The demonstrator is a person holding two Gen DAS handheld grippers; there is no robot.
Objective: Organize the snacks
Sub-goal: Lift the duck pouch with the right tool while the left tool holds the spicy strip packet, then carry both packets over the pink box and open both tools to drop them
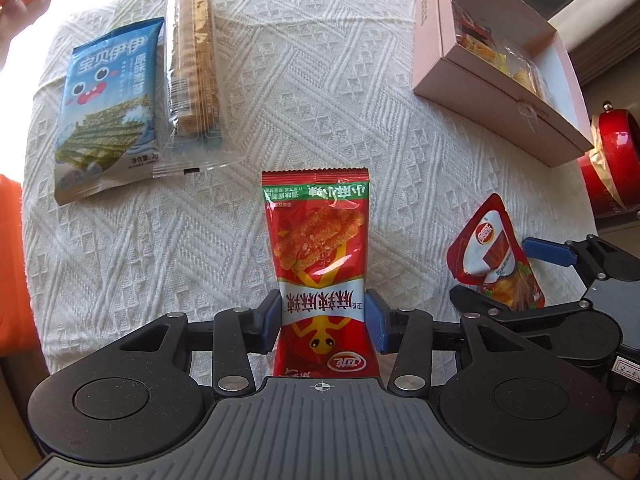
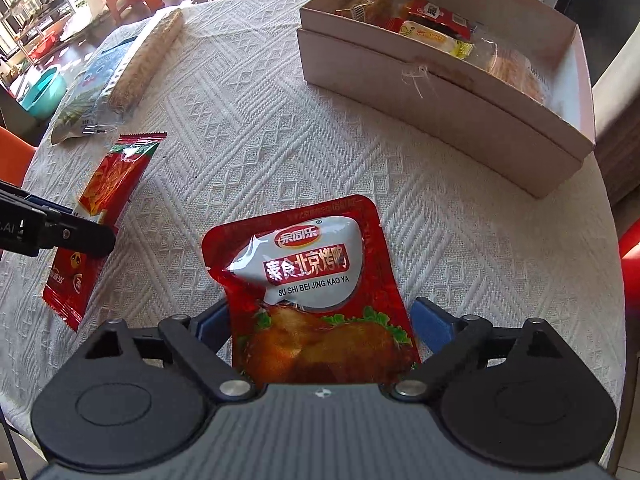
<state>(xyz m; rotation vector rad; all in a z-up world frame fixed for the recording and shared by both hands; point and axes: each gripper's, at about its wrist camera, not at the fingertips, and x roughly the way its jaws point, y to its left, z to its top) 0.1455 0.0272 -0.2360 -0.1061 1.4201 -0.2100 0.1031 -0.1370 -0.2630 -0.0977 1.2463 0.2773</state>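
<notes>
My left gripper (image 1: 324, 320) is shut on a long red spicy-strip packet (image 1: 316, 248), its blue pads pressing both side edges. One of its black fingers (image 2: 80, 236) crosses that packet (image 2: 108, 184) in the right wrist view. My right gripper (image 2: 320, 320) stands wide around a red roast-duck packet (image 2: 308, 280), with blue pads against its left and right edges and the foil creased at the left. From the left wrist view, this packet (image 1: 492, 256) sits between the right gripper's fingers (image 1: 548, 250). A pink box (image 2: 440, 92) at the back right holds several snacks.
A blue seaweed packet (image 1: 108, 108) and a clear sleeve of biscuits (image 1: 196, 60) lie side by side at the far left of the white textured tablecloth (image 1: 300, 100). A red round object (image 1: 612, 160) stands past the table's right edge. Orange chairs flank the left.
</notes>
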